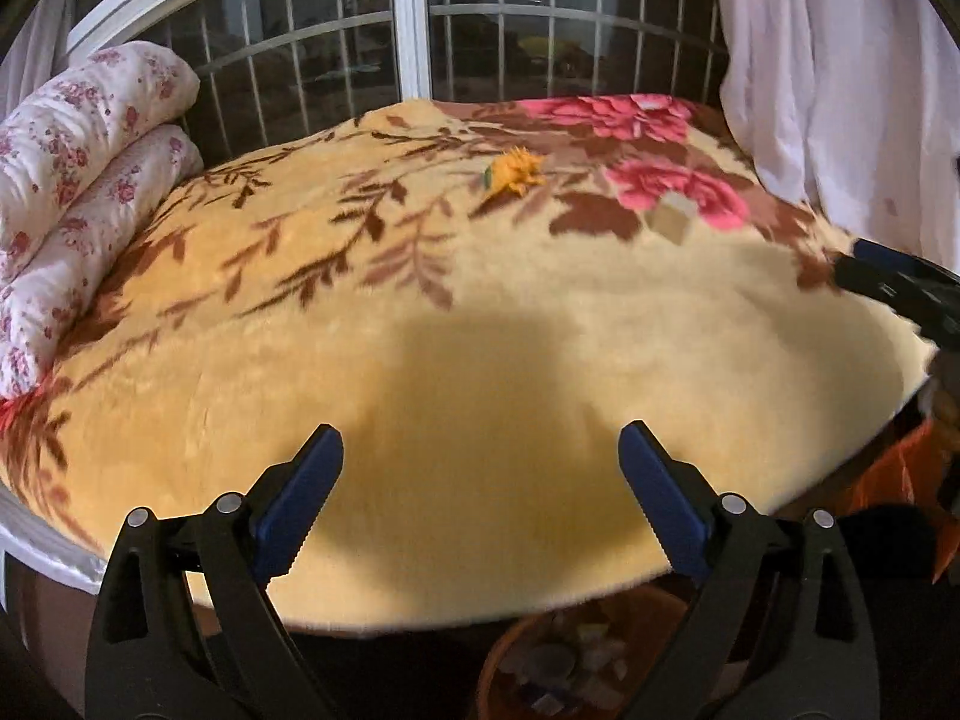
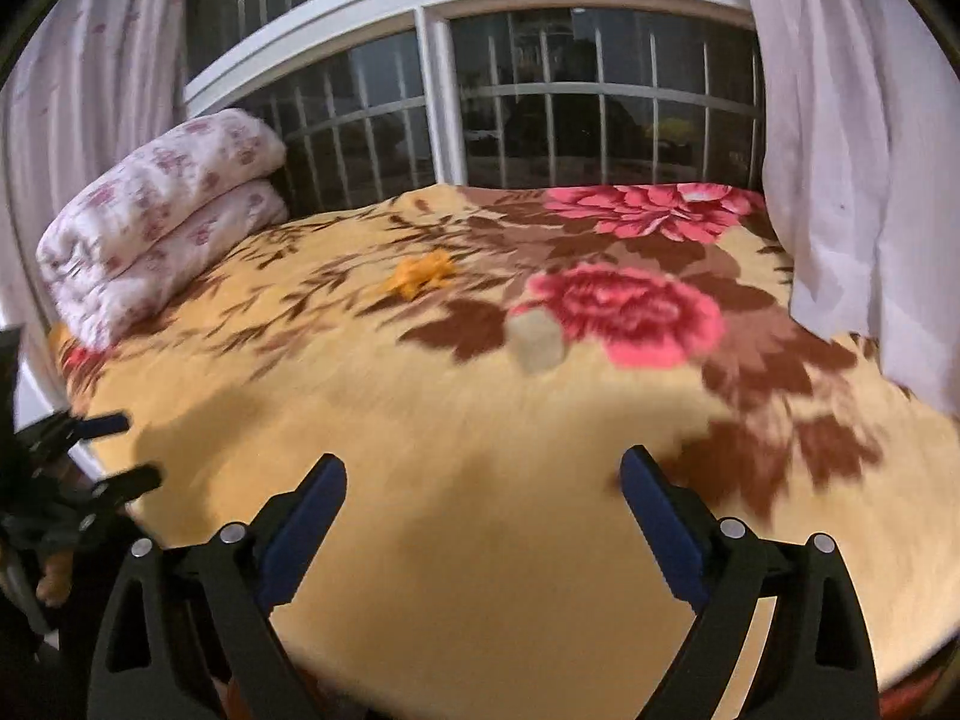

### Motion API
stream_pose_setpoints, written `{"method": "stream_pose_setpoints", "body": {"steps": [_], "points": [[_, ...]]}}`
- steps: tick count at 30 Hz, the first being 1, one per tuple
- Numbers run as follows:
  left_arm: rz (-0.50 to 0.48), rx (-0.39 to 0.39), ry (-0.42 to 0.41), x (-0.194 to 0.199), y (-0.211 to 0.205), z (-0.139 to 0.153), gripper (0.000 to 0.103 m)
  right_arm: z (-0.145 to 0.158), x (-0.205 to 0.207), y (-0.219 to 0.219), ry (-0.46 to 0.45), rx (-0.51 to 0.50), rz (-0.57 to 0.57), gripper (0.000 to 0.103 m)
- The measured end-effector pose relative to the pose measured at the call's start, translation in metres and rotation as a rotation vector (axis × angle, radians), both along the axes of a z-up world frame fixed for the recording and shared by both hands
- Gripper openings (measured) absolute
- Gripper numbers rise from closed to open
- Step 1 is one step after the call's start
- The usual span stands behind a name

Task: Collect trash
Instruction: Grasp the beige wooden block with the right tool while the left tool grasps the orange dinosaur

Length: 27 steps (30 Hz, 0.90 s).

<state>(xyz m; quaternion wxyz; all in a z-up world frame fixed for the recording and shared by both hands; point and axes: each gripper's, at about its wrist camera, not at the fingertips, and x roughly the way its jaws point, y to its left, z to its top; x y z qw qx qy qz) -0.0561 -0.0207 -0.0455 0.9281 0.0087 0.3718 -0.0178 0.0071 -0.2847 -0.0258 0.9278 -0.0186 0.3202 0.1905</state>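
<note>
A crumpled orange wrapper [image 1: 515, 173] lies on the floral blanket [image 1: 420, 360] toward the far side; it also shows in the right wrist view [image 2: 420, 277]. A small pale square scrap [image 1: 672, 217] lies near the pink flower, seen too in the right wrist view [image 2: 535, 341]. My left gripper [image 1: 480, 450] is open and empty over the bed's near edge. My right gripper [image 2: 483, 474] is open and empty, also near the front edge. A brown bin [image 1: 576, 660] holding scraps sits on the floor below the left gripper.
A folded flowered quilt [image 1: 78, 180] lies at the bed's left end. A barred window [image 1: 420, 48] runs behind the bed. A white curtain [image 1: 840, 90] hangs at the right. The right gripper's tip [image 1: 900, 282] shows at the right edge.
</note>
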Motion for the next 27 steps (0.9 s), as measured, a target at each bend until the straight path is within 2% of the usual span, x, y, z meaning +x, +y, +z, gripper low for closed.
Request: {"method": "stream_pose_setpoints", "body": {"steps": [6, 9, 12, 13, 16, 18, 20, 21, 22, 27], "points": [[-0.003, -0.011, 0.036, 0.029, -0.002, -0.004, 0.091, -0.013, 0.087, 0.012, 0.069, -0.02, 0.006, 0.091], [-0.006, -0.021, 0.045, 0.037, -0.003, -0.008, 0.091, -0.026, 0.125, 0.023, 0.138, -0.049, 0.012, 0.091], [-0.013, -0.04, 0.061, 0.043, -0.002, -0.013, 0.091, -0.04, 0.16, 0.036, 0.225, -0.093, 0.022, 0.083], [-0.015, -0.044, 0.064, 0.043, -0.002, -0.014, 0.091, -0.043, 0.169, 0.04, 0.242, -0.119, 0.02, 0.076], [-0.019, -0.053, 0.073, 0.046, -0.003, -0.017, 0.091, -0.052, 0.186, 0.047, 0.275, -0.169, 0.011, 0.062], [-0.019, -0.056, 0.075, 0.048, -0.003, -0.017, 0.091, -0.064, 0.193, 0.049, 0.322, -0.179, 0.016, 0.058], [-0.022, -0.057, 0.074, 0.048, -0.004, -0.017, 0.091, -0.069, 0.191, 0.05, 0.313, -0.193, 0.012, 0.054], [-0.023, -0.054, 0.072, 0.048, -0.004, -0.017, 0.091, -0.069, 0.189, 0.05, 0.304, -0.197, 0.009, 0.043], [-0.025, -0.051, 0.071, 0.048, -0.004, -0.017, 0.091, -0.067, 0.186, 0.051, 0.29, -0.212, -0.006, 0.035], [-0.033, -0.051, 0.07, 0.053, -0.006, -0.014, 0.091, -0.061, 0.175, 0.048, 0.257, -0.197, -0.042, 0.035]]}}
